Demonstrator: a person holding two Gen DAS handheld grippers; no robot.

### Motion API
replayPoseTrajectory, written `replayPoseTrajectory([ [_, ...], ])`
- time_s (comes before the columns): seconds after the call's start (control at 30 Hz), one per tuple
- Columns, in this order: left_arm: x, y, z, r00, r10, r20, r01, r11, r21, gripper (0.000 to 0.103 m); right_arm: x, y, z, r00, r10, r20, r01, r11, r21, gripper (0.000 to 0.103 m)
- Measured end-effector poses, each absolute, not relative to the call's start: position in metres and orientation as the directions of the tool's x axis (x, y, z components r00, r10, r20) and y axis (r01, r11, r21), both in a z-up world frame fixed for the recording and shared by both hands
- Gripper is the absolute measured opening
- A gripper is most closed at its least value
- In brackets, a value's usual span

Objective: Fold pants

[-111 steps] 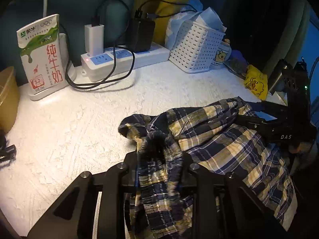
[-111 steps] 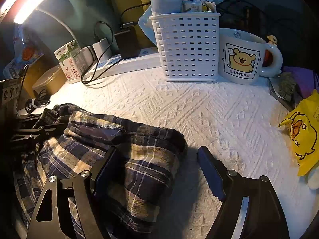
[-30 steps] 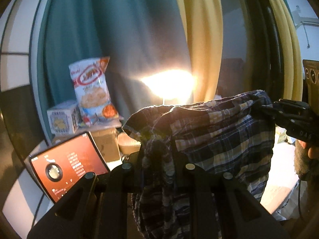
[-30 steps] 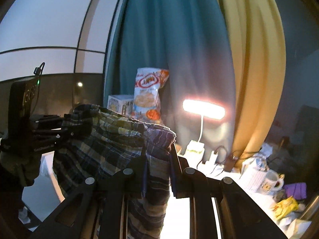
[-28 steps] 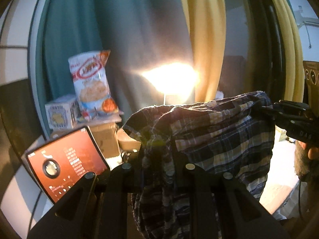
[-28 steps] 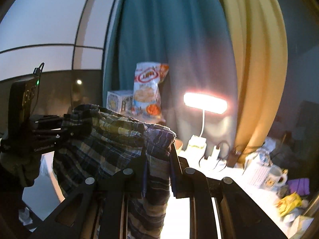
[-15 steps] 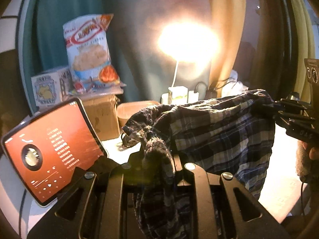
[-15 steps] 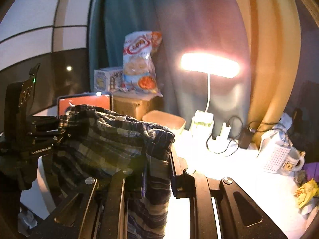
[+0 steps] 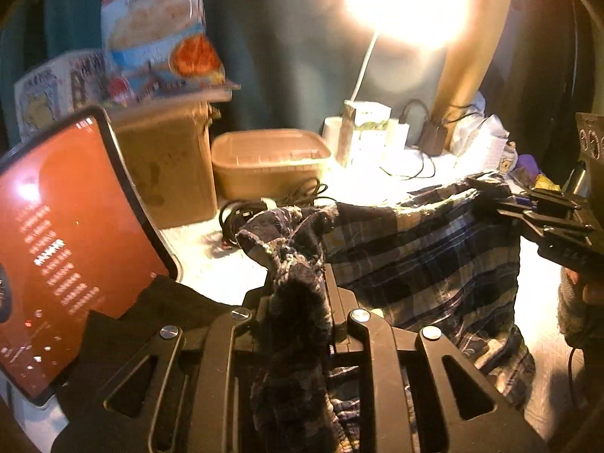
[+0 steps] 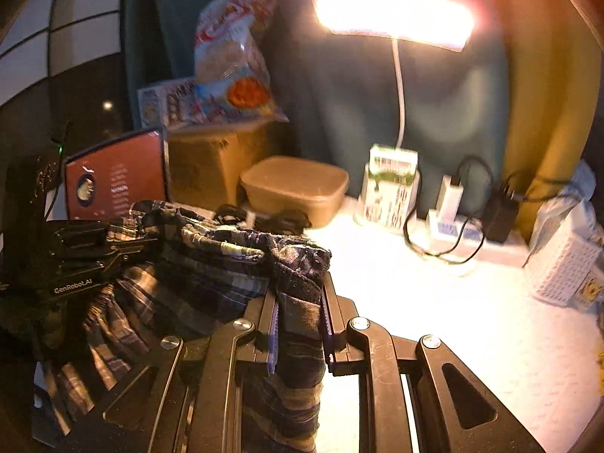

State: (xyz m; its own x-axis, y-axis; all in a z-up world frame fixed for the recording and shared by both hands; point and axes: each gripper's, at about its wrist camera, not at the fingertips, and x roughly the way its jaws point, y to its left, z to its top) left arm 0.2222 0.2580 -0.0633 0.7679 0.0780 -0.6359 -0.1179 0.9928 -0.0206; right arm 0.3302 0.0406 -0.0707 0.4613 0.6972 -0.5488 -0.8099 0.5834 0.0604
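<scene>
— Lower now than a moment back: both my grippers have come down with the blue-and-cream plaid flannel pants [image 9: 422, 249], and the white textured tabletop [image 10: 472, 324] fills far more of each view. What do you make of my grip?

— Your left gripper [image 9: 298, 294] is clamped on a bunched corner of the cloth; the fabric spills up over the fingers and hangs down between them.

— And my right gripper [image 10: 298, 313]?

— Pinched on the other corner the same way — a fold stands up between its blue pads [image 10: 272, 334]. The pants hang stretched between the two tools, above the table's near edge, with the loose part drooping below.

— What sits behind them?

— A lit white desk lamp [image 10: 392, 15], a tan lidded plastic tub [image 10: 294, 185], a green-and-white milk carton [image 10: 390, 188] and a white power strip [image 10: 468, 238] with black cables. To the left, a tablet with a red screen [image 9: 56, 241] leans by a brown cardboard box [image 10: 211, 166], which carries a snack bag [image 10: 234, 56].
</scene>
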Motion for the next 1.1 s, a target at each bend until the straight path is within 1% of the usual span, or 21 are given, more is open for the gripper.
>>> replayPoseTrajectory([
  [0.33,0.245,0.279,-0.089,0.715,0.073,-0.696,-0.153,0.987,-0.053,0.027,0.373,0.067,-0.114,0.396,0.672,-0.626,-0.801,0.587,0.123,0.018],
  [0.53,0.246,0.286,-0.096,0.699,0.081,-0.710,-0.167,0.985,-0.052,0.035,0.391,0.080,-0.140,0.350,0.646,-0.679,-0.788,0.594,0.159,0.019],
  [0.57,0.246,0.288,-0.096,0.698,0.081,-0.712,-0.170,0.984,-0.055,0.035,0.393,0.081,-0.144,0.342,0.643,-0.685,-0.787,0.595,0.165,0.021],
  [0.63,0.243,0.292,-0.095,0.697,0.080,-0.713,-0.179,0.982,-0.065,0.036,0.398,0.082,-0.148,0.348,0.633,-0.692,-0.775,0.609,0.168,0.037],
  [0.67,0.242,0.294,-0.094,0.697,0.077,-0.713,-0.184,0.980,-0.074,0.036,0.402,0.082,-0.150,0.343,0.623,-0.703,-0.765,0.620,0.176,0.054],
  [0.7,0.240,0.298,-0.092,0.698,0.073,-0.712,-0.194,0.977,-0.090,0.038,0.408,0.081,-0.152,0.337,0.612,-0.716,-0.748,0.635,0.190,0.061],
  [0.77,0.237,0.302,-0.091,0.697,0.080,-0.713,-0.215,0.971,-0.101,0.047,0.414,0.078,-0.151,0.329,0.623,-0.709,-0.742,0.635,0.214,0.063],
  [0.93,0.225,0.303,-0.082,0.702,0.099,-0.705,-0.238,0.966,-0.102,0.048,0.408,0.077,-0.146,0.374,0.604,-0.704,-0.734,0.657,0.173,0.063],
  [1.0,0.217,0.302,-0.075,0.715,0.113,-0.690,-0.256,0.961,-0.107,0.048,0.406,0.071,-0.142,0.400,0.585,-0.706,-0.713,0.682,0.161,0.070],
  [1.1,0.203,0.301,-0.058,0.744,0.148,-0.652,-0.289,0.951,-0.113,0.048,0.404,0.060,-0.135,0.423,0.571,-0.704,-0.698,0.701,0.149,0.070],
])
